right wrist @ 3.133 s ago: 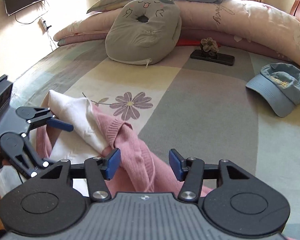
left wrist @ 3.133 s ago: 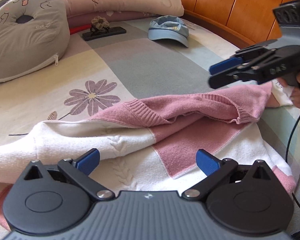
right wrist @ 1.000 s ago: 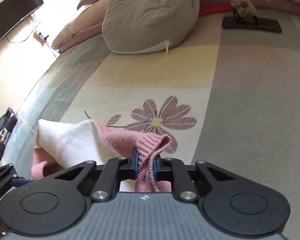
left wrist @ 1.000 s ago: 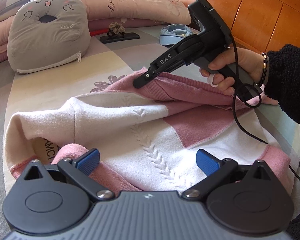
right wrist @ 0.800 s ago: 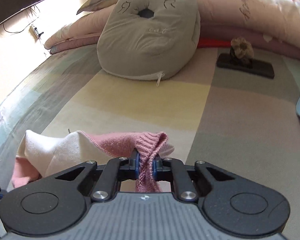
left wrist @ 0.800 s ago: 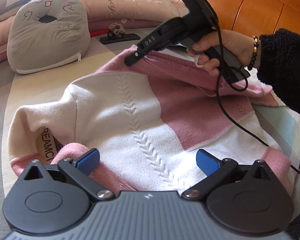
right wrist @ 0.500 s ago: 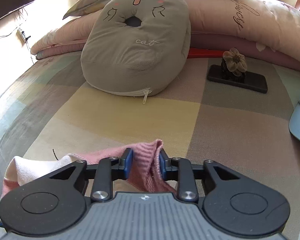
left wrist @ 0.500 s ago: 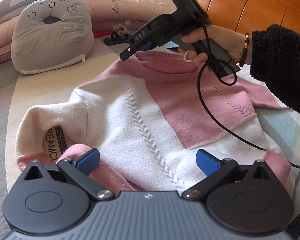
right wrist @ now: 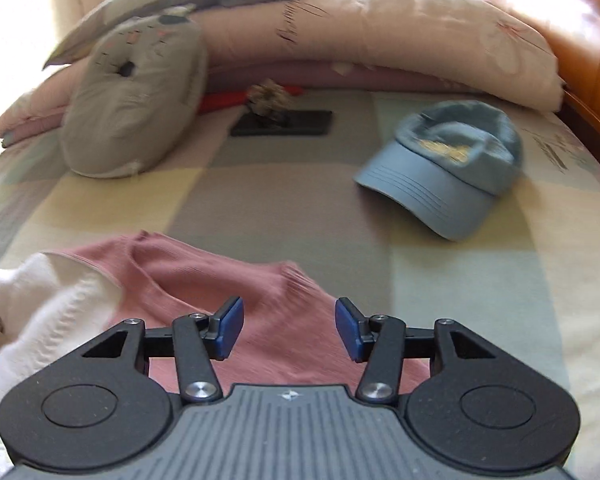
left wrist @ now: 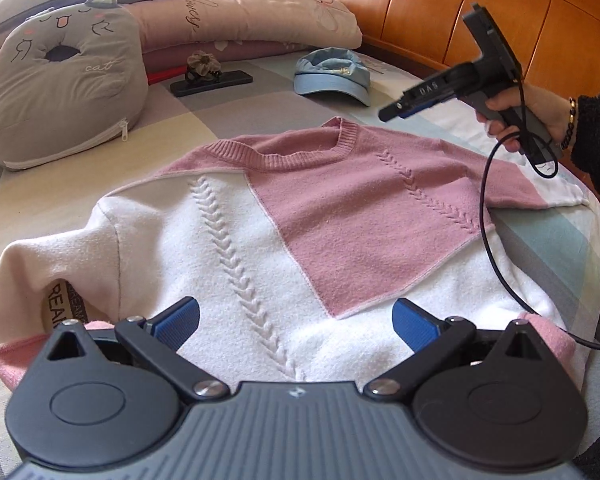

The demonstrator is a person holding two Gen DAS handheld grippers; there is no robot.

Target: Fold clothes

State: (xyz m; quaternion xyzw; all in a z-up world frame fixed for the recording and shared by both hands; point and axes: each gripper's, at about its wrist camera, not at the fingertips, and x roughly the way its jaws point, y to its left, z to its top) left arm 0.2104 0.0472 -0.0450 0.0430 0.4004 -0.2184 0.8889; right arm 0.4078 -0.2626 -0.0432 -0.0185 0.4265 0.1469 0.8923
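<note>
Left wrist view: a pink and white sweater [left wrist: 260,216] is seen spread flat on the bed [left wrist: 228,120], neckline toward a blue cap [left wrist: 332,76], and the left gripper [left wrist: 296,322] is held low over its hem with its jaws wide apart and nothing clamped. The right gripper [right wrist: 289,328] is held above the sweater's shoulder nearest the cap, its jaws opening, free of the fabric, with nothing gripped between them.
</note>
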